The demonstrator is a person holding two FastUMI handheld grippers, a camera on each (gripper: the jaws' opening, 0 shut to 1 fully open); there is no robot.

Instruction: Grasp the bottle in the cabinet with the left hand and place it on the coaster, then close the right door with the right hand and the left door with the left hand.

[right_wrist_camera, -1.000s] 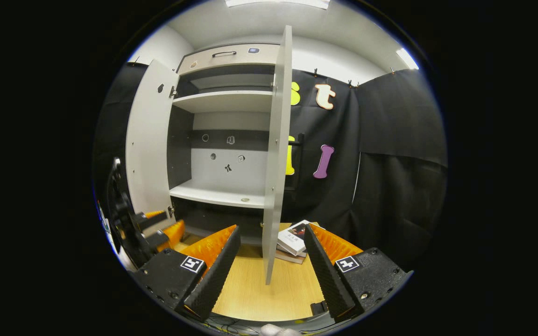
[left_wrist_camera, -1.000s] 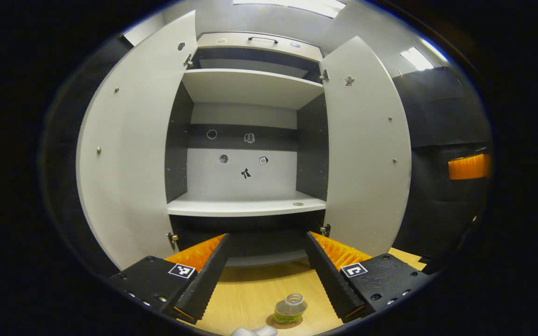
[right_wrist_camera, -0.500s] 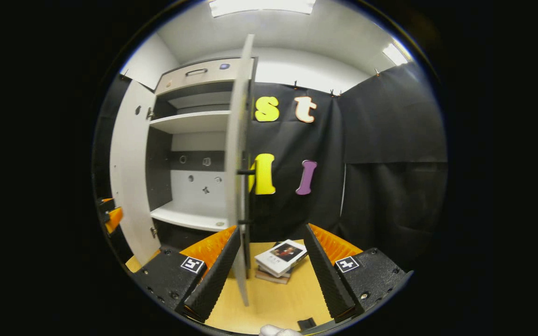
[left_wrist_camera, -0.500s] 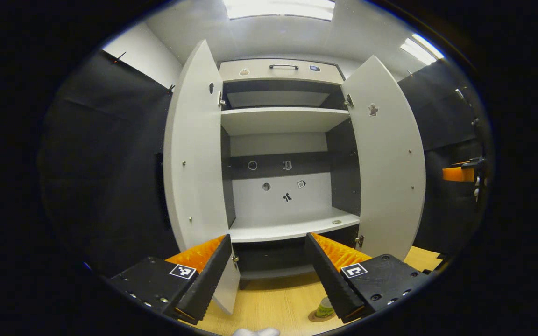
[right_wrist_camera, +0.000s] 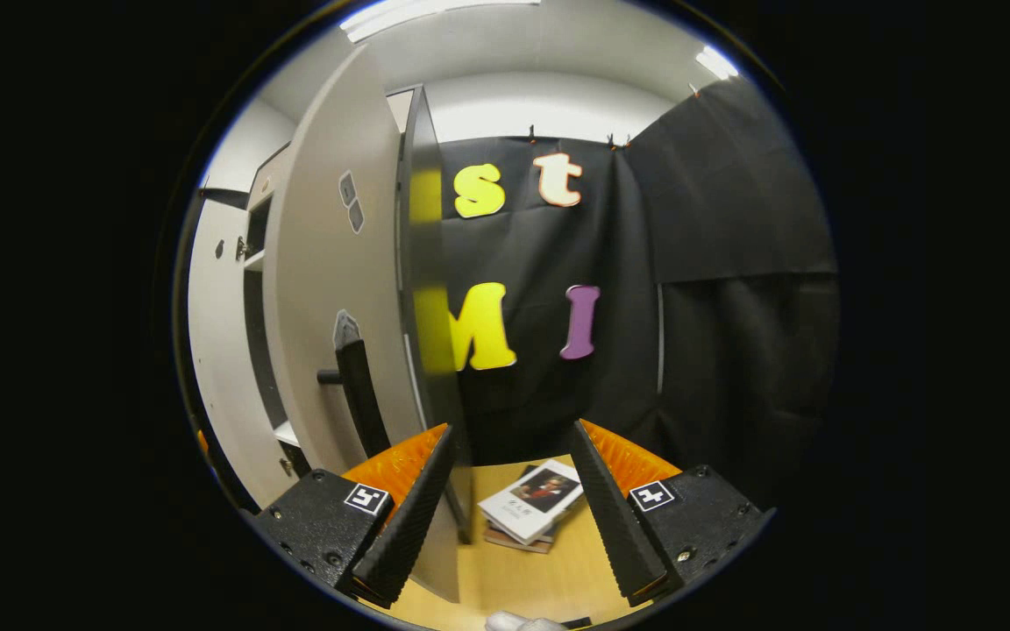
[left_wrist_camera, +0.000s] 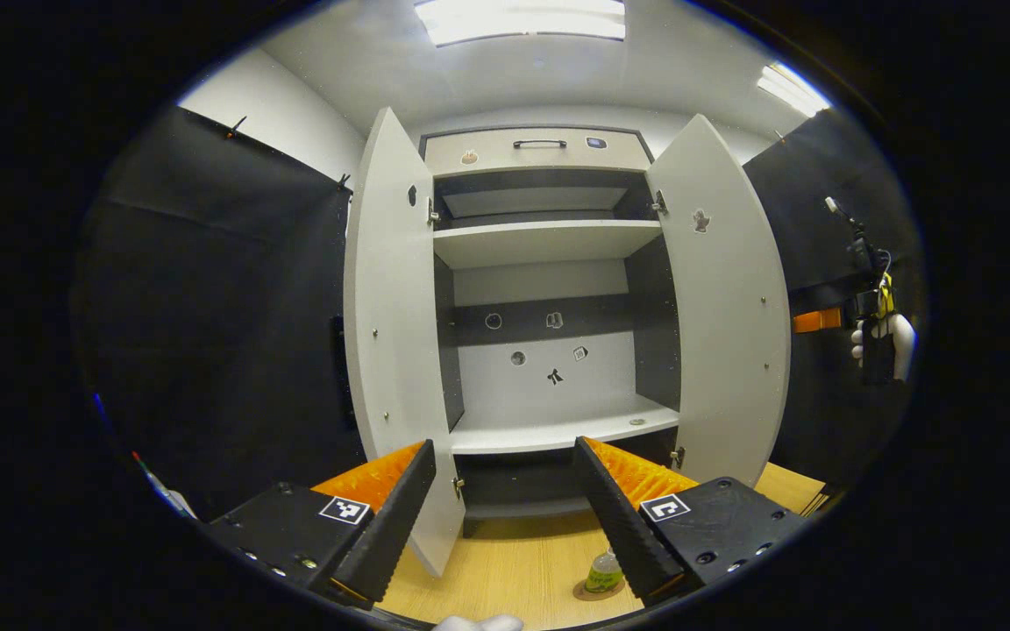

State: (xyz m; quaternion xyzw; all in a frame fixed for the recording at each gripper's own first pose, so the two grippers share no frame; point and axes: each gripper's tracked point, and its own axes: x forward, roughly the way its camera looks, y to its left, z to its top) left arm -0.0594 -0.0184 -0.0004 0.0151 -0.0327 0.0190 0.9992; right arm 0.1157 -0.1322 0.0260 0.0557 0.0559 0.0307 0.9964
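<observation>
bottle (left_wrist_camera: 603, 572) stands upright on coaster (left_wrist_camera: 594, 592), mouth up, both hand-held grippers (left_wrist_camera: 505, 517) (right_wrist_camera: 514, 517) spread wide, empty.

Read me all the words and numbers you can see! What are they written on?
Nothing here can be read.
Book cover: there is print, too small to read.
Bottle label: too small, partly behind the left gripper.
Stickers inside the cabinet: tiny shapes, too small to read.
Square marker on the left gripper: a black-and-white pattern, no words.
</observation>
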